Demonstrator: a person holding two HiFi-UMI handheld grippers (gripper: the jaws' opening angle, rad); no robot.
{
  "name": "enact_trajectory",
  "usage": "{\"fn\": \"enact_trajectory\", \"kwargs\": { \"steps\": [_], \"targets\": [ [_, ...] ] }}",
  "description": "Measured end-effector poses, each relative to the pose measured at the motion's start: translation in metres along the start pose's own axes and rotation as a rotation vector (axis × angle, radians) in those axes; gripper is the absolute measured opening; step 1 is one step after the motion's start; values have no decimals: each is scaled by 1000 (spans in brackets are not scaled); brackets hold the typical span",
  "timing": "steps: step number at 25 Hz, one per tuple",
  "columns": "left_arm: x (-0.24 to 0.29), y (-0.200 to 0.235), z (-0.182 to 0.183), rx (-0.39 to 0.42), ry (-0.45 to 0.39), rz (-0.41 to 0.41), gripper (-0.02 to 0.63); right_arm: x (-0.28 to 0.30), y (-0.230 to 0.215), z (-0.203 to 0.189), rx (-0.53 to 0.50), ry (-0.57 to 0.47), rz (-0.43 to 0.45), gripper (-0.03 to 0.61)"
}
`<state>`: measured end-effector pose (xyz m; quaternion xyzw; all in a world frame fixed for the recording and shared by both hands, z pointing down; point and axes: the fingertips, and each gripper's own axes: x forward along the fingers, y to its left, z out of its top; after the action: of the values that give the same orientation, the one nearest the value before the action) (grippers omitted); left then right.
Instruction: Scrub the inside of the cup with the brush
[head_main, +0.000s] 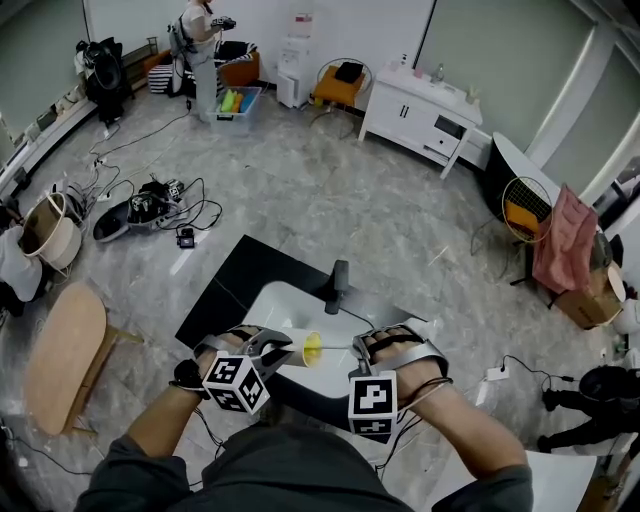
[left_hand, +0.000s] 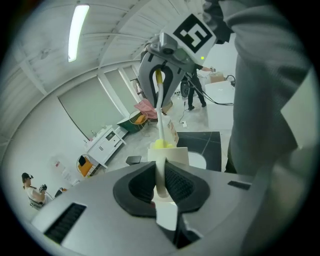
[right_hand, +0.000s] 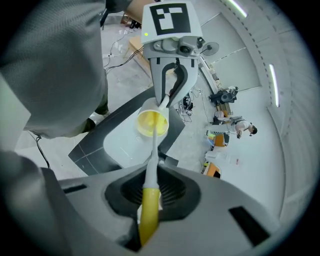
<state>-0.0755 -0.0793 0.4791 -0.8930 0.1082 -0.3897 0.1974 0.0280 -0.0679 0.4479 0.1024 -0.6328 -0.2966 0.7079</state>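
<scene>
A white cup (head_main: 288, 353) is held sideways over the white table, mouth to the right. My left gripper (head_main: 262, 352) is shut on it, its pads pinching the cup's wall (left_hand: 161, 172). My right gripper (head_main: 372, 346) is shut on the brush (head_main: 340, 348). That brush has a yellow grip (right_hand: 149, 212) and a thin white shaft (right_hand: 153, 147). Its yellow head (head_main: 312, 349) sits inside the cup's mouth (right_hand: 150, 123). In the left gripper view the brush shaft (left_hand: 161, 117) runs up to the right gripper (left_hand: 161, 75). The left gripper (right_hand: 172, 80) shows beyond the cup in the right gripper view.
Below my grippers lies a small white table (head_main: 290, 303) on a black mat (head_main: 228, 290), with a dark object (head_main: 340, 277) at the table's far edge. A wooden oval table (head_main: 65, 355) stands at the left. Cables and gear (head_main: 150, 205) litter the floor.
</scene>
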Motion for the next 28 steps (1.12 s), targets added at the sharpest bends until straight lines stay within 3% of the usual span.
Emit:
{"fn": "enact_trajectory", "kwargs": {
  "steps": [6, 12, 18, 23, 28],
  "targets": [
    [-2, 25, 2, -46, -26, 65, 41, 14, 2, -22, 101, -6, 21, 28],
    [7, 26, -5, -59, -13, 39, 41, 13, 20, -12, 207, -132, 79, 28],
    [10, 23, -2, -32, -4, 3, 41, 15, -1, -19, 227, -154, 133, 29],
    [8, 43, 5, -14, -14, 61, 41, 33, -22, -38, 242, -115, 161, 31],
    [4, 58, 4, -44, -20, 94, 41, 33, 0, -39, 234, -99, 170, 29]
  ]
}}
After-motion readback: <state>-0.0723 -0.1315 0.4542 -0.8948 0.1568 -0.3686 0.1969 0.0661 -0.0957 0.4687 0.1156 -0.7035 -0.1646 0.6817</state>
